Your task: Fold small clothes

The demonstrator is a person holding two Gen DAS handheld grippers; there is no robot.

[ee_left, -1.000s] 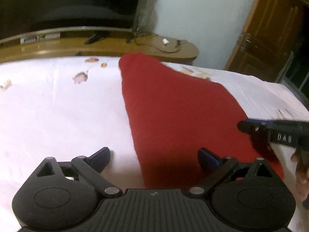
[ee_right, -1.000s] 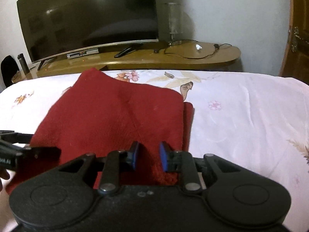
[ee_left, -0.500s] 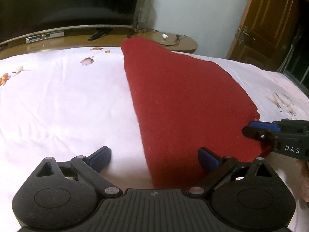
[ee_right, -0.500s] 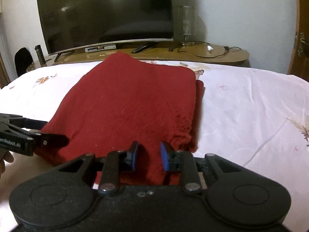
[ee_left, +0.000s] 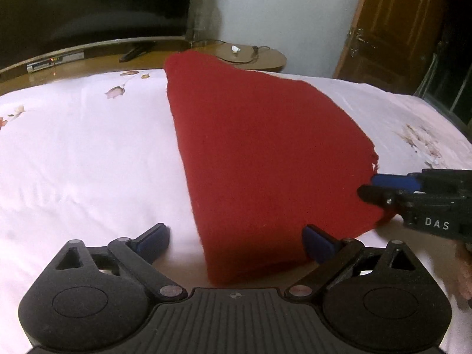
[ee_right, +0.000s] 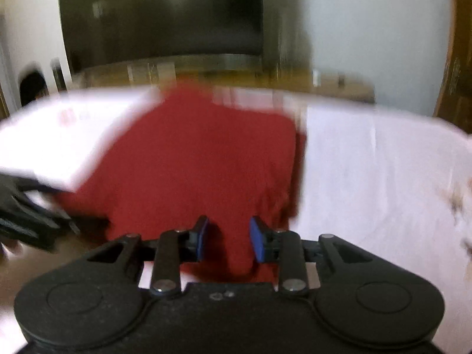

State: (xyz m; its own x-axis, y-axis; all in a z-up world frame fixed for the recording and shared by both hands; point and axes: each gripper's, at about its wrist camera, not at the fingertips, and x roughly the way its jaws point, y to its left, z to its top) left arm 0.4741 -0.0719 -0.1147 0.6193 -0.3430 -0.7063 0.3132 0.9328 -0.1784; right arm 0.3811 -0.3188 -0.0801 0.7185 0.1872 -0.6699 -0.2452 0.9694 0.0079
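A red knitted cloth [ee_left: 265, 153] lies folded flat on the white flowered bed sheet [ee_left: 88, 153]. My left gripper [ee_left: 236, 236] is open wide over the cloth's near left corner, one finger over the sheet and the other over the red fabric. My right gripper [ee_right: 228, 230] sits at the cloth's near right corner, also seen in the left wrist view as the right gripper [ee_left: 374, 188]. Its jaws are opening, with the cloth's [ee_right: 206, 162] edge between the blue pads [ee_right: 258, 236], which stand apart from it. The right wrist view is motion-blurred.
Beyond the bed stands a low wooden console [ee_left: 250, 56] with a large dark television [ee_left: 88, 8], a set-top box and cables. A wooden door [ee_left: 392, 23] is at the right. Bare sheet stretches on both sides of the cloth.
The right gripper's pads have spread apart from their narrow grip on the cloth's edge. The cloth now lies a little farther from both cameras, and the right wrist view has blurred.
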